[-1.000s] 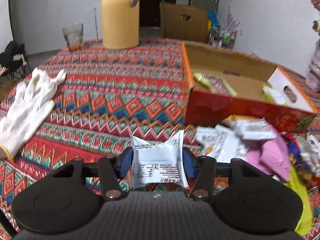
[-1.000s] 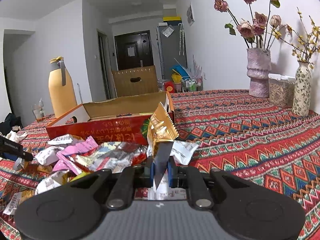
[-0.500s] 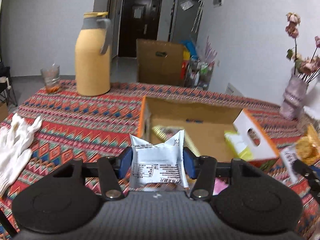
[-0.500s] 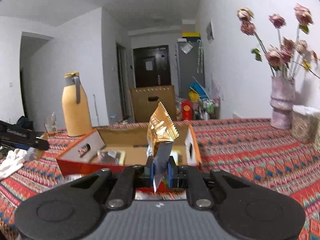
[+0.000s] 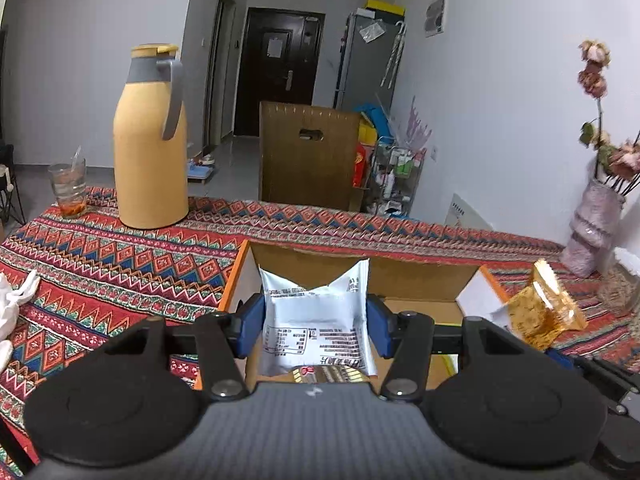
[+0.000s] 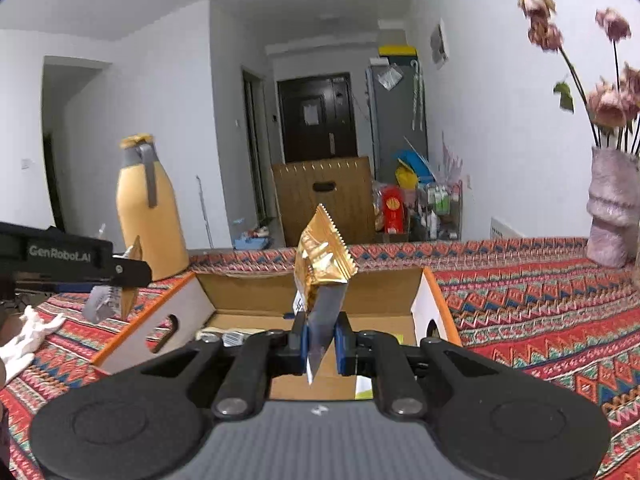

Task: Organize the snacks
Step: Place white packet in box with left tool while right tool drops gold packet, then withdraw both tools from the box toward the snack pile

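white walls (image 6: pixel 160 120), dark door (image 5: pixel 276 72), grey fridge (image 6: pixel 396 112).

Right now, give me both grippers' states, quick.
Left gripper: shut on the white packet.
Right gripper: shut on the gold packet.

The words "GenRobot.AI" can be read in pale letters on the black body of the left gripper (image 6: pixel 116 280), seen at the left edge of the right wrist view. Small black print, a table of lines and a small red mark are carried on the white foil snack packet (image 5: pixel 316 320) held between the blue pads in the left wrist view, but the characters are too small to be read. A white paper sheet is fixed on the dark brown door (image 5: pixel 274 46) at the back of the room; nothing on it can be made out. No other text is legible.
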A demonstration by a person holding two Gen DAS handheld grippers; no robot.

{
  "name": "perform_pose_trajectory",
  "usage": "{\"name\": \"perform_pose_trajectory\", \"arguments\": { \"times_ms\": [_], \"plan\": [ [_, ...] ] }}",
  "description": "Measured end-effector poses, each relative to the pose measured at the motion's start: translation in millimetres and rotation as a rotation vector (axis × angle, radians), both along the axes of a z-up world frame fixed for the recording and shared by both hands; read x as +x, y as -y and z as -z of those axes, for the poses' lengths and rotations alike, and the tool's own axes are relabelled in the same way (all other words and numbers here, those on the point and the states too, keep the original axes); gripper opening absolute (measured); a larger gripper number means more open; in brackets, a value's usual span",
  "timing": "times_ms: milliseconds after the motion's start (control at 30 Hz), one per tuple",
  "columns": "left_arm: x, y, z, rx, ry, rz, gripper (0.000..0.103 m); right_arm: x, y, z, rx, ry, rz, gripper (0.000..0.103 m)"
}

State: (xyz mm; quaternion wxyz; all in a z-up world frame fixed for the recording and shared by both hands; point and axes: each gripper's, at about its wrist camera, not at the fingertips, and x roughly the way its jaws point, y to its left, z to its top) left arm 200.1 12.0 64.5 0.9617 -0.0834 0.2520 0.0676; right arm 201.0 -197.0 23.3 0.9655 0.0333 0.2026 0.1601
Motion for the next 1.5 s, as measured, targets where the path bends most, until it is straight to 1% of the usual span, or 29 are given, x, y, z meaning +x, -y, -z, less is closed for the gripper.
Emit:
{"name": "perform_pose_trajectory", "arguments": {
  "times_ms": [167,233,300,333,433,467,500,533,567,600,633,667,1000,1133,1300,1500],
  "plan": [
    [12,-6,20,0.000,-0.039,0.003,0.055,11,4,15,-0.003,-0.049,0.019,0.012],
    [13,-6,25,0.002,-0.048,0.007,0.058,15,1,19,-0.018,-0.064,0.020,0.013],
    [13,-7,27,-0.001,-0.047,0.006,0.065,16,-1,22,-0.031,-0.077,0.016,0.013],
    [12,-8,28,-0.004,-0.044,0.004,0.068,15,-1,24,-0.035,-0.082,0.013,0.016],
    [8,-10,27,-0.015,-0.023,0.010,0.080,13,-2,26,-0.045,-0.086,0.017,0.019],
    [6,-10,27,-0.020,-0.016,0.008,0.091,13,-1,26,-0.042,-0.088,0.016,0.023],
    [4,-10,26,-0.021,-0.009,0.002,0.097,12,1,26,-0.037,-0.089,0.020,0.039],
    [1,-10,24,-0.018,0.001,-0.005,0.099,11,2,25,-0.035,-0.083,0.027,0.057],
    [-1,-10,23,-0.021,0.009,-0.006,0.103,10,2,23,-0.032,-0.073,0.033,0.066],
    [-4,-10,21,-0.031,0.018,-0.010,0.103,8,4,22,-0.022,-0.062,0.037,0.084],
    [-6,-11,19,-0.040,0.025,-0.012,0.103,5,6,21,-0.006,-0.049,0.042,0.100],
    [-8,-13,18,-0.049,0.033,-0.013,0.103,4,8,20,0.005,-0.037,0.047,0.103],
    [-11,-14,14,-0.054,0.031,-0.029,0.103,-2,13,12,0.031,-0.002,0.067,0.103],
    [-21,-9,3,-0.042,0.042,-0.036,0.103,-6,15,5,0.037,0.014,0.073,0.103],
    [-39,-3,-12,-0.021,0.065,-0.018,0.103,-22,17,-13,0.039,0.059,0.073,0.103],
    [-63,-2,-18,0.000,0.061,0.001,0.103,-53,21,-26,0.024,0.090,0.071,0.103]
  ]
}}
